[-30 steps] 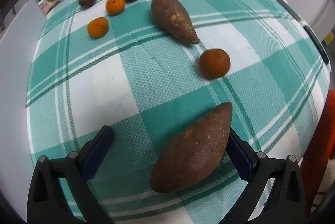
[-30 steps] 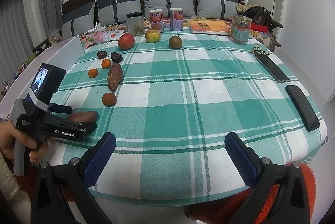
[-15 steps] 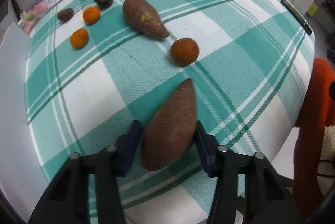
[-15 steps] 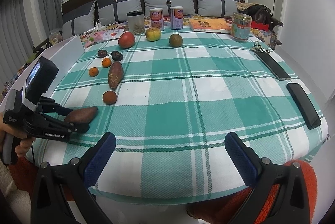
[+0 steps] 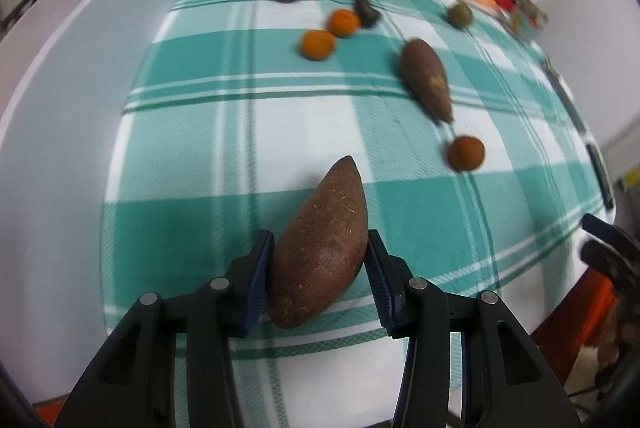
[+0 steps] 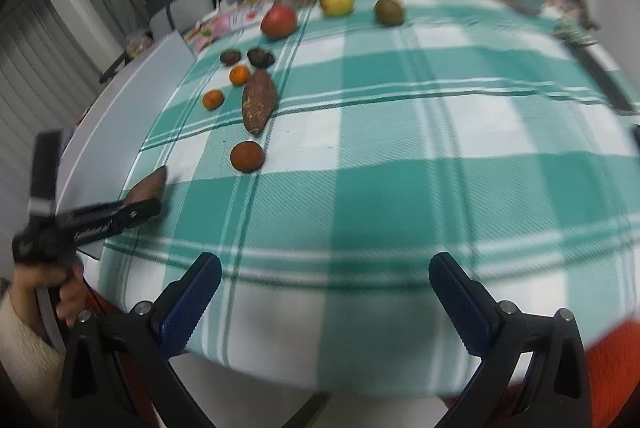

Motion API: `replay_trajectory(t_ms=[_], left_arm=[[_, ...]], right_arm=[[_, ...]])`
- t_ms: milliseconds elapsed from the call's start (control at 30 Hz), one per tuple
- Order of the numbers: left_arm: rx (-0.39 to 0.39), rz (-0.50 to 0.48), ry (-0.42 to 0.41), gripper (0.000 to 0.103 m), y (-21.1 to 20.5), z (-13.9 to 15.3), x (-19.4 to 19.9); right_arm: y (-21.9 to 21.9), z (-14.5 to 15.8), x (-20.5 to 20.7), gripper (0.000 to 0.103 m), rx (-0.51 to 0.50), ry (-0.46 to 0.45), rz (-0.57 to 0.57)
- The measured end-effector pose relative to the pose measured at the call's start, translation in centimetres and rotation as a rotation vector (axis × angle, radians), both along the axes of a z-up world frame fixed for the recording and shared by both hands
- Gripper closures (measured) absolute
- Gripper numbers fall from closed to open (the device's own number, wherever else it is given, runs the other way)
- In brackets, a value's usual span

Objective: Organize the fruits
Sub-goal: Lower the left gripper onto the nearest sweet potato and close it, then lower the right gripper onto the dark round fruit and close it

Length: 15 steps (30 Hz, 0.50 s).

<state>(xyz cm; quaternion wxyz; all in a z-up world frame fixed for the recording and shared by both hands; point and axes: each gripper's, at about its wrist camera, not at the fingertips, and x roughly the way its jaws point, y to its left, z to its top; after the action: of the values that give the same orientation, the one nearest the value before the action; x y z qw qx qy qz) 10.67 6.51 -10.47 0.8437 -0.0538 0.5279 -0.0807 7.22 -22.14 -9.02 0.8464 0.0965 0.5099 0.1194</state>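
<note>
Gripping the near sweet potato across its thick lower half, our left gripper has both blue pads pressed against the skin at the bottom centre of the left wrist view. We judge the hold good: the pads sit on the widest part, and the pointed tip aims up the frame toward the other produce. We should keep the squeeze steady, since the skin looks smooth and the tapered shape could slide forward out of the pads if we tilt it nose down.

Our right gripper stands wide with nothing between its fingers, at the bottom of the right wrist view over the near edge of the checked tablecloth.

Farther up, the second sweet potato lies right of centre with a round orange fruit just below its tip. Sorting like with like, we would carry ours across to lie beside that one, set it down gently, and steer clear of the orange fruit so it does not roll.
</note>
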Motion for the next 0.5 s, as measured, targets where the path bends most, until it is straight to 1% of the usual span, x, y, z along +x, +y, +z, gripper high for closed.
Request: replay_trajectory(t_ms=[33, 67, 100, 167, 200, 233, 267, 333, 433, 500], left_arm=[[-0.007, 0.013, -0.004, 0.056, 0.4, 0.0, -0.2], [-0.007, 0.024, -0.011, 0.056, 0.6, 0.0, -0.2], [-0.003, 0.031, -0.019, 0.056, 0.8, 0.0, -0.4], [0.002, 0.046, -0.035, 0.056, 1.2, 0.1, -1.0], [0.000, 0.054, -0.039, 0.056, 1.3, 0.0, -1.1], [-0.003, 0.060, -0.041, 0.056, 1.2, -0.1, -0.9], [-0.005, 0.067, -0.044, 0.056, 1.4, -0.2, -0.9], [-0.011, 0.073, -0.043, 0.056, 1.6, -0.4, -0.9], [-0.033, 0.081, -0.035, 0.056, 1.8, -0.8, -1.0], [-0.047, 0.086, -0.029, 0.056, 1.9, -1.1, -0.9]], right_arm=[[0.3, -0.2, 1.0, 0.003, 0.005, 0.014, 0.005], [0.5, -0.2, 2.5, 0.007, 0.014, 0.030, 0.009], [0.8, -0.1, 4.2, 0.010, 0.026, 0.040, 0.016], [1.0, 0.3, 7.0, 0.017, 0.042, 0.040, 0.009], [1.2, 0.8, 8.6, 0.019, 0.021, 0.034, -0.008], [1.5, 1.4, 10.2, 0.026, 0.004, 0.025, -0.009], [2.0, 1.7, 11.2, 0.027, 0.000, 0.023, 0.006], [3.7, 2.3, 14.3, 0.031, 0.007, 0.035, 0.078], [5.9, 2.4, 17.4, 0.031, -0.017, 0.054, 0.116], [8.3, 2.9, 20.4, 0.031, -0.042, 0.025, 0.156]])
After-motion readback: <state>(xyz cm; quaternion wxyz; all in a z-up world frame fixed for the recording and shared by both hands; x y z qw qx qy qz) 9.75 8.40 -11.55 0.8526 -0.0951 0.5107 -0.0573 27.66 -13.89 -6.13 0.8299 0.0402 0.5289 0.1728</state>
